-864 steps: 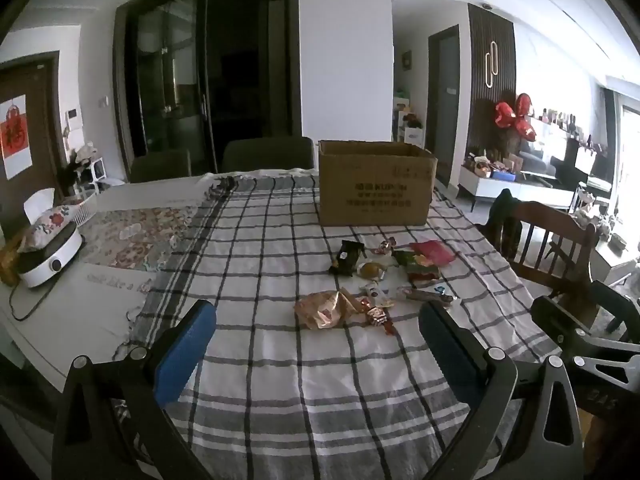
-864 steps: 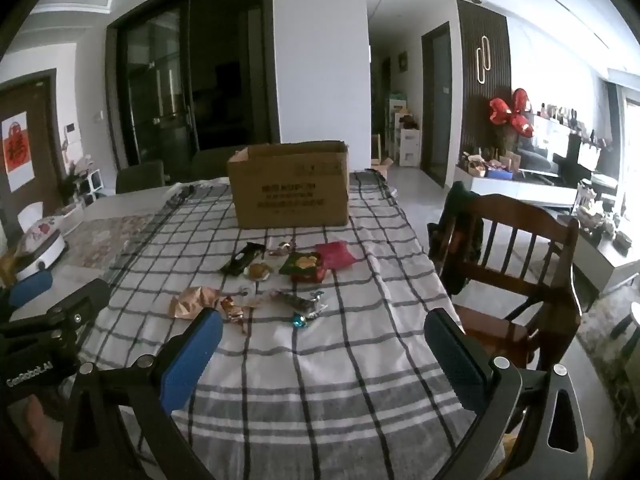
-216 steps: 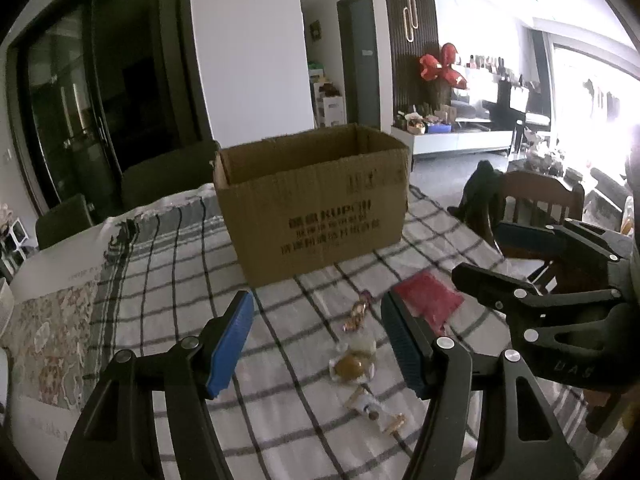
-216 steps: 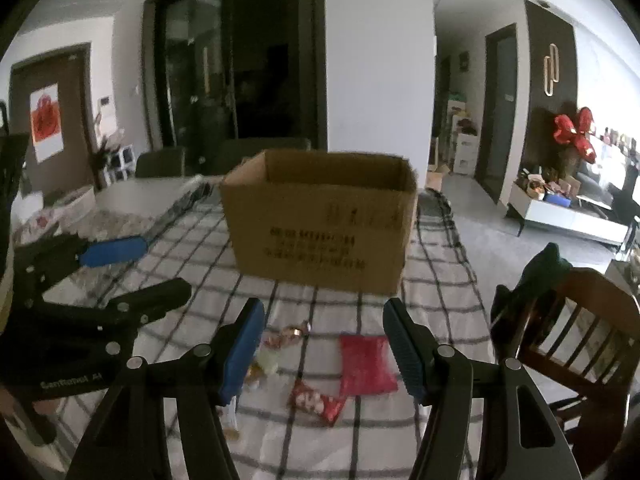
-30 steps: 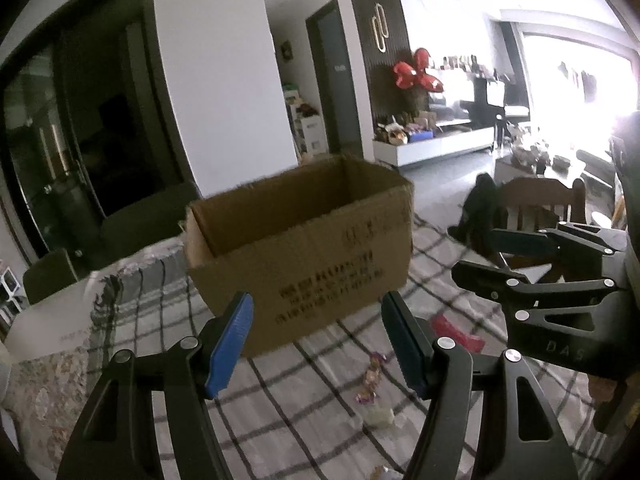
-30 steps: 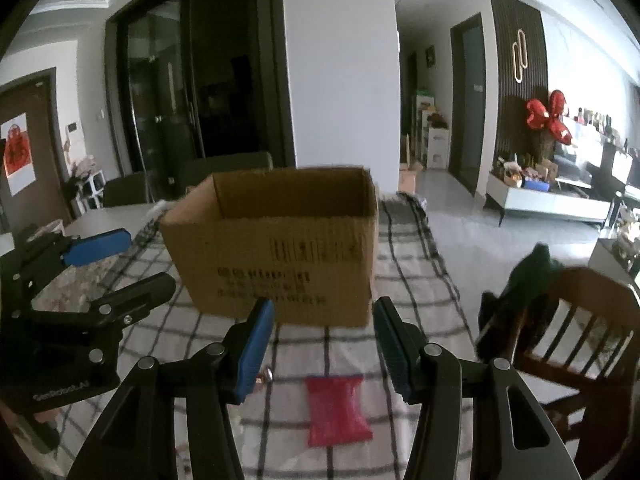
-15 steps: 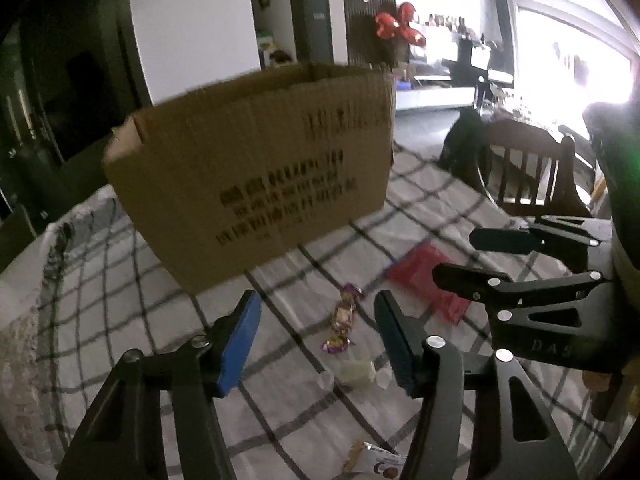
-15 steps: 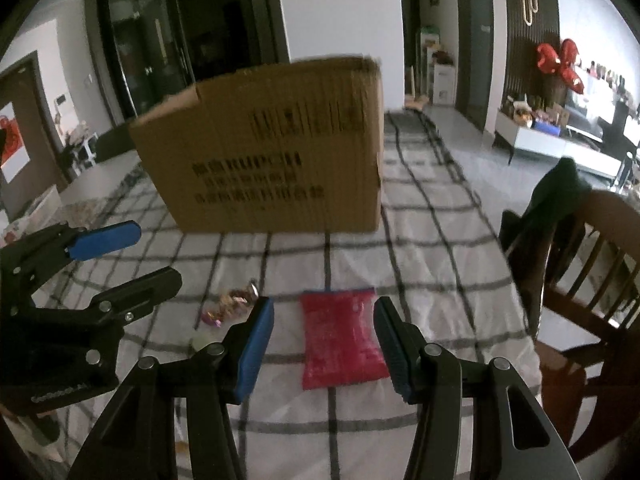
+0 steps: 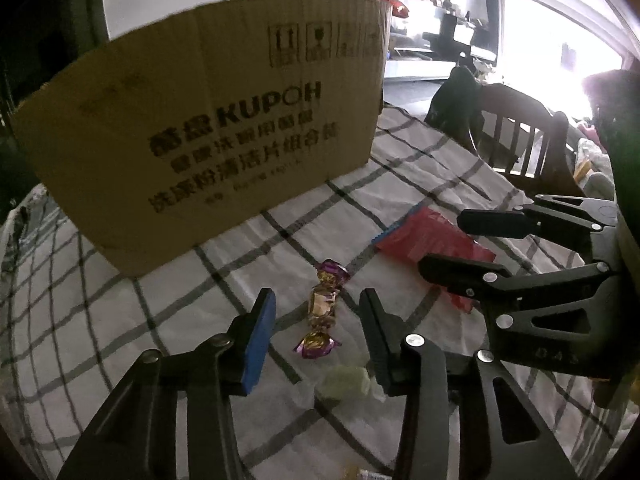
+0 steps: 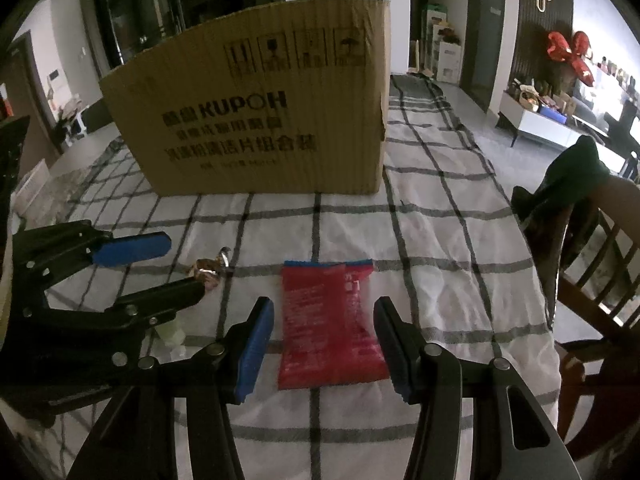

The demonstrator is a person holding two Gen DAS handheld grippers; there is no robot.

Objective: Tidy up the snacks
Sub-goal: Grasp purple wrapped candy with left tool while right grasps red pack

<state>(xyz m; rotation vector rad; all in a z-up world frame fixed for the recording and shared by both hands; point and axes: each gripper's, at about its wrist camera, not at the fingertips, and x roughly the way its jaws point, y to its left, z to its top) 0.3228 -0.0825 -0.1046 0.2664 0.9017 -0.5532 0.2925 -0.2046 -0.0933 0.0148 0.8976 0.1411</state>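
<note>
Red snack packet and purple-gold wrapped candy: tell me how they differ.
The red snack packet is a flat rectangular pouch; the purple-gold wrapped candy is a small lump with twisted ends. The packet is far larger. The packet lies between the right gripper's fingers, the candy between the left gripper's, whose fingers are closing. Both rest untouched on the checked tablecloth.

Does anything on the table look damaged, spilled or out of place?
Nothing looks damaged or spilled. Only loose snacks lie on the checked tablecloth outside the cardboard box: a red packet, a purple-gold candy and a pale wrapped sweet.
</note>
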